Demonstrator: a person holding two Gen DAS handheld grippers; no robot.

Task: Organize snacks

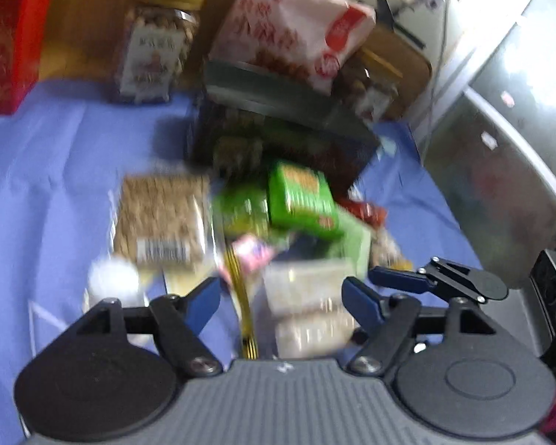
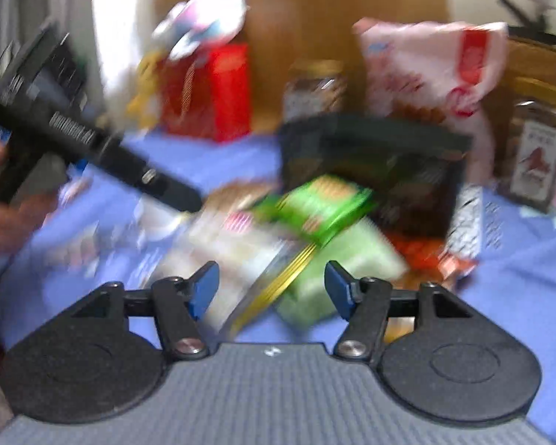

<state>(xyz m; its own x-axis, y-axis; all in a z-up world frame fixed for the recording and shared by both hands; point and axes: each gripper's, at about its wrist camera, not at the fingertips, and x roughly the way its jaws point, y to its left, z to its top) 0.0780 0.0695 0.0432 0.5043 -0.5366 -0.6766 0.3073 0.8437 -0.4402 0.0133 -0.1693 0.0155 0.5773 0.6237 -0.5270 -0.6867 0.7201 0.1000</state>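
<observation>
Two grippers, both with jaws apart and nothing clamped. Left gripper hangs over a heap of snack packets on a blue cloth; its blue fingertips stand wide, with packets showing in the gap below, not pressed. Right gripper is the same: pads apart, packets beneath, no grip.

Snack pile sits mid-cloth, just in front of a dark basket. Green packet lies on top of the heap, leaning toward the basket. Beside it on the left is a clear pack of brown biscuits with a barcode label. A pink-white bag stands in the basket; a jar with a gold lid stands behind it to the left, and a red box at far left.

Only the left wrist view shows the biscuit pack clearly, a white round lid near the left finger, a metal cabinet wall to the right, and the right gripper's fingers poking in at lower right.

Only the right wrist view shows the left gripper's body with a hand on it at left, a second jar at far right beside the basket, and a pale pink bag atop the red box. Heavy blur here; packet labels unreadable.
</observation>
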